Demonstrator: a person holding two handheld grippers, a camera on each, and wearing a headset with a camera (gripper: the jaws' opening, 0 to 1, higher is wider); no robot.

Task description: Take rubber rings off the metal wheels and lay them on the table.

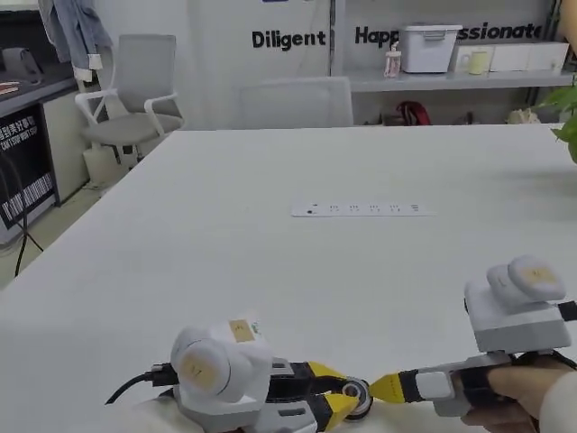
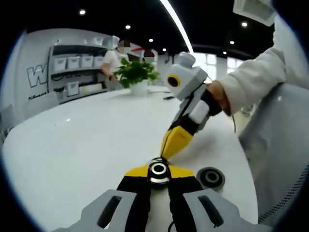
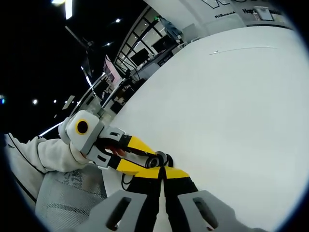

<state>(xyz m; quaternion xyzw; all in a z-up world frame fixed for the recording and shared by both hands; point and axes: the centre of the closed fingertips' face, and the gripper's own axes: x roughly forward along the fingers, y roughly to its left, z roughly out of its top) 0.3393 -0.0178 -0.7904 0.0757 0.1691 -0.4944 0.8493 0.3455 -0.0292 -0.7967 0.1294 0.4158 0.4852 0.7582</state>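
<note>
Metal wheel (image 2: 159,170) — clamped in left gripper (image 2: 159,177). Right gripper (image 2: 169,147) — jaws closed at its rubber ring (image 2: 159,161); grasp unclear. Likely step: ring removal; next, outward peel.

The table (image 1: 270,271) lies bare and wide ahead and to both sides. A power strip (image 1: 361,209) lies flat mid-table, well apart from the work. At the near edge the left gripper (image 2: 159,170) and right gripper (image 3: 163,170) meet tip to tip at a wheel (image 1: 359,397), crowding that spot. A dark disc (image 2: 210,177) lies just beside it. A plant (image 1: 566,113) stands far right.
</note>
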